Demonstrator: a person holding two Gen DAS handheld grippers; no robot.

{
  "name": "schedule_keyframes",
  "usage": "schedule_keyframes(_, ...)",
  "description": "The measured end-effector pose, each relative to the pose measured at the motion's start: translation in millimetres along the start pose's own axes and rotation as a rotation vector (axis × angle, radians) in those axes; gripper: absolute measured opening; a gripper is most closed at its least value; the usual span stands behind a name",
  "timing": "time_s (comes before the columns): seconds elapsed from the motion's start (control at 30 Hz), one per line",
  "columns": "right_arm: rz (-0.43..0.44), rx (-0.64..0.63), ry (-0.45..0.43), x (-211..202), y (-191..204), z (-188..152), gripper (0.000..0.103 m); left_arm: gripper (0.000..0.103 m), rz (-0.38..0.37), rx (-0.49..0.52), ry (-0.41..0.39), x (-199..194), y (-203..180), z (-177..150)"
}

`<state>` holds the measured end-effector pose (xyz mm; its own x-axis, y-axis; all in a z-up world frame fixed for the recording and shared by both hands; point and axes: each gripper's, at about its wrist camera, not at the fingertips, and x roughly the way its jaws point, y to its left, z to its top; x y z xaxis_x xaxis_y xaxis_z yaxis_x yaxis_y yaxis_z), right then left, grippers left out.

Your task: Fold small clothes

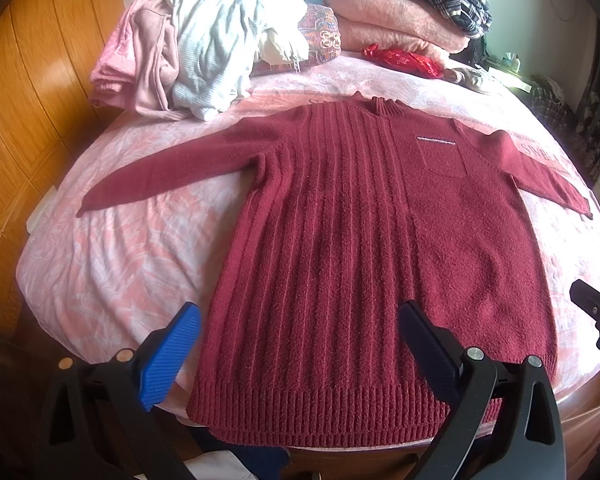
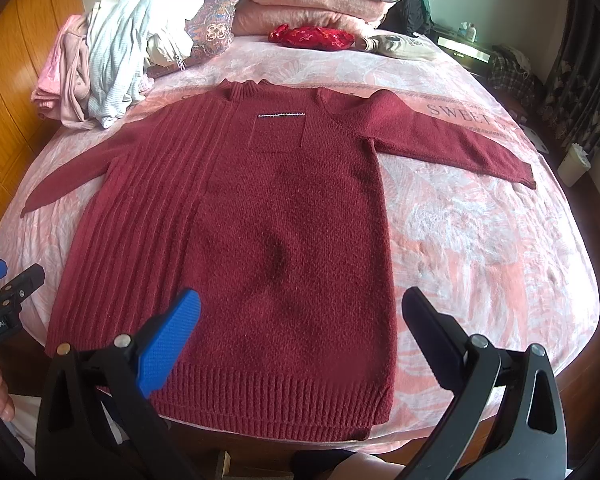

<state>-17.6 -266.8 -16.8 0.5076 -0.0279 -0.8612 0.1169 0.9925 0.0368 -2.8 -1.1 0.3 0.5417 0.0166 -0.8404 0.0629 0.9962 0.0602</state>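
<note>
Pink bed (image 1: pixel 100 272) carries maroon sweater (image 1: pixel 360 240) flat, sleeves out toward 9 and 3 o'clock, ready for folding; left gripper (image 1: pixel 300 344) and right gripper (image 2: pixel 300 332) hover over hem, fingers spread, empty; clothes pile (image 1: pixel 204 52) at 11 o'clock.

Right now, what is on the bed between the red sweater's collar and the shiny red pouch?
Nothing: only bare pink bedspread lies between the sweater's collar and the red pouch, clearest in the right wrist view.
</note>
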Motion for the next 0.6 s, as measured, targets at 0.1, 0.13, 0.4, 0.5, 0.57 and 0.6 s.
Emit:
schedule_keyframes(0.1, 0.0, 0.0, 0.0, 0.1, -0.3, -0.1, 0.1, 0.099, -0.001, 0.001, 0.001, 0.1, 0.1, 0.0)
schedule_keyframes(0.13, 0.0, 0.0, 0.0, 0.0, 0.3, 0.3, 0.1, 0.099, 0.0, 0.001, 0.001, -0.2, 0.2, 0.1)
schedule_keyframes(0.4, 0.001, 0.004, 0.001, 0.5, -0.9, 0.5, 0.1, 0.099, -0.001, 0.0, 0.002, -0.2, 0.7, 0.0)
schedule_keyframes(0.5, 0.002, 0.005, 0.004, 0.8, -0.6, 0.9, 0.1, 0.099, -0.001, 0.001, 0.001, -0.1, 0.3, -0.2)
schedule_keyframes(0.57, 0.001, 0.004, 0.004, 1.0, -0.1, 0.7, 0.1, 0.099, -0.002, 0.001, 0.0, -0.2, 0.4, -0.4)
schedule_keyframes(0.6, 0.001, 0.003, 0.004, 1.1, -0.6, 0.5, 0.1, 0.099, 0.0, 0.001, 0.0, -0.2, 0.1, -0.2)
